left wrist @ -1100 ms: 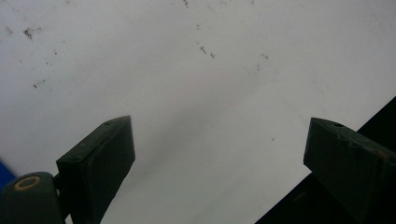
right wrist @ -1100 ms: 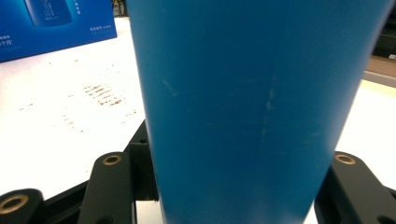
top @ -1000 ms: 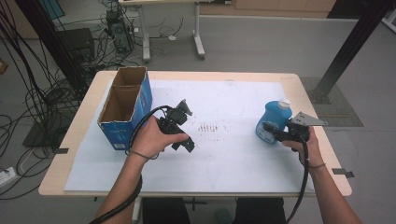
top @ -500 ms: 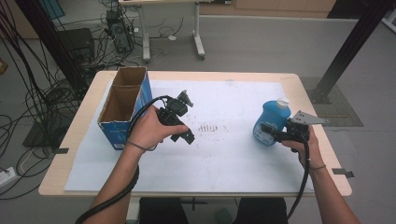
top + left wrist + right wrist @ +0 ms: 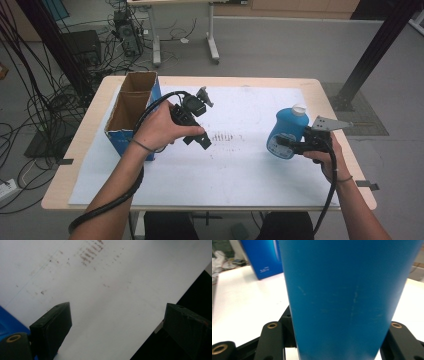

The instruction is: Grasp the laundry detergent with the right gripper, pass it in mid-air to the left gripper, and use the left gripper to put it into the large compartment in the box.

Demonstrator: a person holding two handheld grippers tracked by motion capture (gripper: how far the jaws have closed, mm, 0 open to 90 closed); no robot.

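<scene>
At nine o'clock on the table (image 5: pixel 65 165) stands the box (image 5: pixel 131 111), just right of it the left gripper (image 5: pixel 204 96) hovers with jaws wide apart and empty, and at three o'clock the right gripper (image 5: pixel 287 144) clamps the bottle (image 5: pixel 286 131).

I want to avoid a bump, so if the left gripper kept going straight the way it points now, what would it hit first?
Probably the white paper covering the table: the left gripper is open with nothing between its jaws, angled down at bare, stained sheet. Depth is hard to judge.
</scene>
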